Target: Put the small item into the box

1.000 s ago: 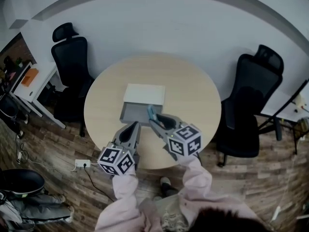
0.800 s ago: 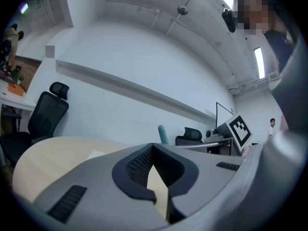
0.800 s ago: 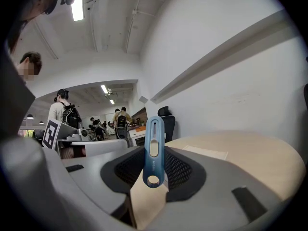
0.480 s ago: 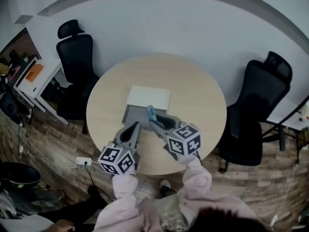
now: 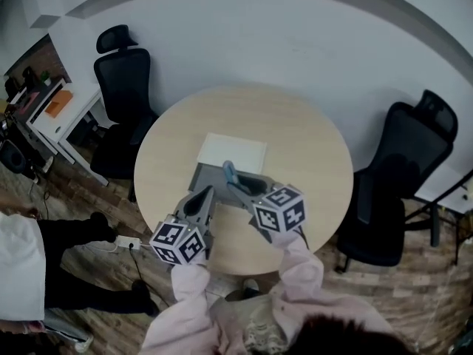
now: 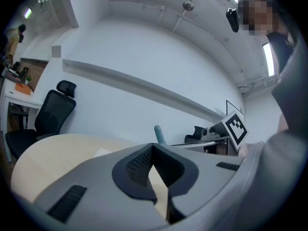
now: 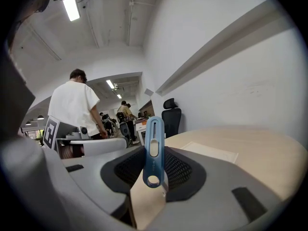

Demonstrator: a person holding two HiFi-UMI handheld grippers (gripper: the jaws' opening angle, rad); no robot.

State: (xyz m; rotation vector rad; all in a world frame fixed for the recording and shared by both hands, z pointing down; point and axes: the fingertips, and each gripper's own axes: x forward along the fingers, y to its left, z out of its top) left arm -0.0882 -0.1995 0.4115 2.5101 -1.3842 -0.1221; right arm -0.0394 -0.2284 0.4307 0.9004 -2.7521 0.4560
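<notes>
Blue small item (image 7: 153,150) in right gripper (image 5: 235,187) with black-and-white square markers (image 5: 287,214)

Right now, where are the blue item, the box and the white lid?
blue item (image 7: 154,163): right gripper view, lower body.
box (image 5: 208,176): head view, bare inside floor.
white lid (image 5: 232,151): head view, top face.

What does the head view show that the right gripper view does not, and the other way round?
Only the head view: the open grey rectangular box, and the black office chair at the right. Only the right gripper view: the slider and round hole of the small blue plastic item, and the long ceiling lamp. Both: the right gripper shut on that item, the flat white lid, the round beige wooden table.
</notes>
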